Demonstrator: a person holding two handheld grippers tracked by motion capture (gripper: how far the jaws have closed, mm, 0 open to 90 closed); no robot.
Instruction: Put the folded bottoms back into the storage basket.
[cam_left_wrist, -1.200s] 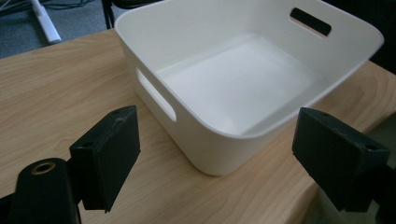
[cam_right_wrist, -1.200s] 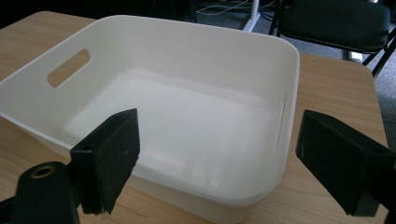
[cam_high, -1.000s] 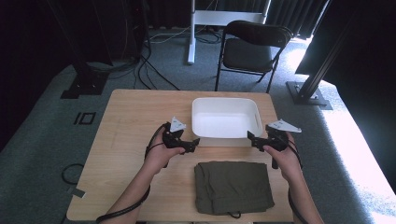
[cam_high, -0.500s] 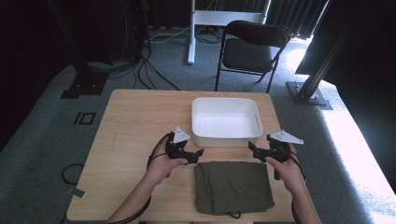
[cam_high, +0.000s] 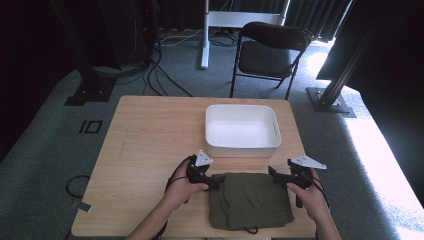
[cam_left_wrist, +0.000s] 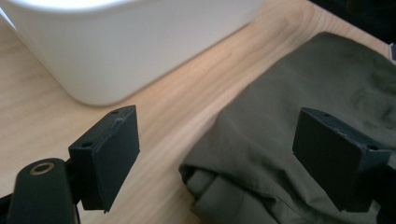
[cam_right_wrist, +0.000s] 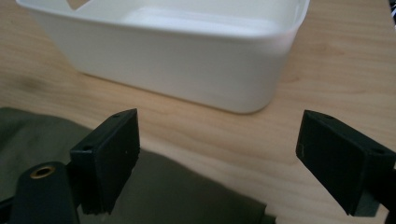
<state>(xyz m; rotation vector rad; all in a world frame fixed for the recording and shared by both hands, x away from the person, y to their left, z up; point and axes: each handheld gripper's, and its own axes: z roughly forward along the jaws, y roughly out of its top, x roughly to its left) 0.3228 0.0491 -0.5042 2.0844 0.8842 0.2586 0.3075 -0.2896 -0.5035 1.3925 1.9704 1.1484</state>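
A folded olive-green cloth (cam_high: 248, 200) lies on the wooden table (cam_high: 150, 140) near its front edge. My left gripper (cam_high: 214, 182) is low at the cloth's left edge, jaws open. In the left gripper view, the left gripper (cam_left_wrist: 224, 156) straddles the cloth's (cam_left_wrist: 289, 135) folded corner without touching it. My right gripper (cam_high: 273, 173) is at the cloth's far right corner, also open. In the right gripper view, the right gripper (cam_right_wrist: 219, 158) hovers over the cloth's (cam_right_wrist: 177, 196) edge and bare wood. A white bin (cam_high: 242, 131) stands empty just behind the cloth.
The white bin (cam_left_wrist: 130, 46) sits close ahead of both grippers and looms in the right gripper view as the bin (cam_right_wrist: 187, 51). A folding chair (cam_high: 270, 52) stands on the carpet beyond the table. Bare wood stretches across the table's left half.
Both hands have come back from beside the bin toward the table's front and sunk lower, ending at the cloth's left and right edges. The jaws have stayed open.
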